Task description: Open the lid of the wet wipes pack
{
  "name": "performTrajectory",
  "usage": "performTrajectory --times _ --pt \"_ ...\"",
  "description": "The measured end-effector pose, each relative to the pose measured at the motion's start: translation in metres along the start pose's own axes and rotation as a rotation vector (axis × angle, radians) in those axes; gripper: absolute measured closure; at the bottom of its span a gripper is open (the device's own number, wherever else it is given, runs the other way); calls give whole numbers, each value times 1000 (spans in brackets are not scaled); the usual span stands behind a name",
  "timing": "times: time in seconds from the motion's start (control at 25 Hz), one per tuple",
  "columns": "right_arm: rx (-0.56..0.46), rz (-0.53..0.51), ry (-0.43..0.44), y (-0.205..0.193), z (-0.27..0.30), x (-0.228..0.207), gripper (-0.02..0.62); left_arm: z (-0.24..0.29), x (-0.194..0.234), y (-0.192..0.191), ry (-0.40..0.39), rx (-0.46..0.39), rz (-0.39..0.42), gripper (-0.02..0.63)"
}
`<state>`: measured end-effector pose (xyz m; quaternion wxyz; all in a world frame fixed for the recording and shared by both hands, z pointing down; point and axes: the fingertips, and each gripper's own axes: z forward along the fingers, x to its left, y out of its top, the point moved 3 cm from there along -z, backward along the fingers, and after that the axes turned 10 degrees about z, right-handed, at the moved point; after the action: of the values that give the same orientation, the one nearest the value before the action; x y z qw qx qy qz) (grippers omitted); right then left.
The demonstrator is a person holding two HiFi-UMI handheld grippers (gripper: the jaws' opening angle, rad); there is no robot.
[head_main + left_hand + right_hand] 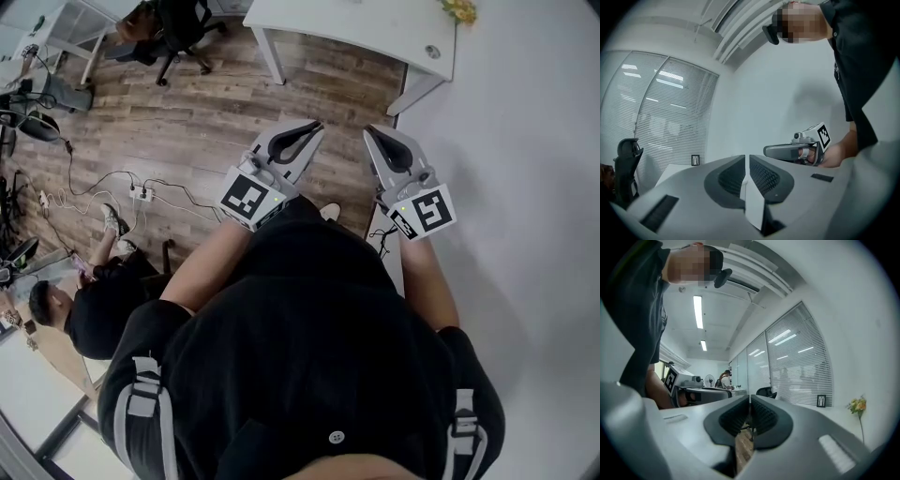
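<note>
Left gripper (746, 159): grey two-jaw gripper with a square-marker cube, jaws pressed together, nothing between them. Right gripper (750, 401), same build: jaws also together and empty. Both are held level and side by side, a little apart, out in front of the wearer's black top, and each shows in the other's view. Below them is a brown wood-plank floor (187, 112). A white rectangular table (356, 28) stands further ahead with a small bunch of yellow flowers (459, 9) at its far corner. There's a black office chair (183, 33) to the left, plus a white power strip with trailing cables (142, 192) on the floor. The wet wipes pack is in no view, neither on the visible part of the table nor near either gripper, so the task looks not yet begun. The step in hand is probably finding and approaching the pack. To do it well, I'd bring the pack into view first and spread the jaws before reaching in. One gripper should pin the soft pack body flat so it can't slide, and the other should pinch the lid's front lip only. Lift up and back about the hinge, gently, since the pack would likely drag or buckle if tugged.
</note>
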<state>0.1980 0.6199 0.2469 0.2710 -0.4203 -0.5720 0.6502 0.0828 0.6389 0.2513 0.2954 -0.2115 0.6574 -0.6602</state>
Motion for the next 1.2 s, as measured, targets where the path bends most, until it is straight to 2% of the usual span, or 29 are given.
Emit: performTrajectory --times 0.08,0.24,0.36,0.44,0.56,0.64,0.8,1.2 --pt "2 6 4 0 0 -1 489 1 -2 2 -9 -8 -14 543" --pt "3 1 13 5 -2 2 442 -1 -4 5 -18 -4 -3 476" --pt "8 -9 15 12 0 3 386 0 -1 10 -18 -9 -7 453" --pt "12 -11 15 13 2 3 372 0 1 12 -16 -11 -5 440" --pt "19 -3 24 12 8 -4 311 5 10 8 -13 -2 -7 396" --pt "27 -3 27 10 14 -9 301 8 17 5 -16 8 -8 373" --pt "24 7 15 15 29 -23 301 18 42 4 -16 9 -4 368" --pt "45 5 -48 20 108 -76 301 52 141 -11 -48 12 -6 341"
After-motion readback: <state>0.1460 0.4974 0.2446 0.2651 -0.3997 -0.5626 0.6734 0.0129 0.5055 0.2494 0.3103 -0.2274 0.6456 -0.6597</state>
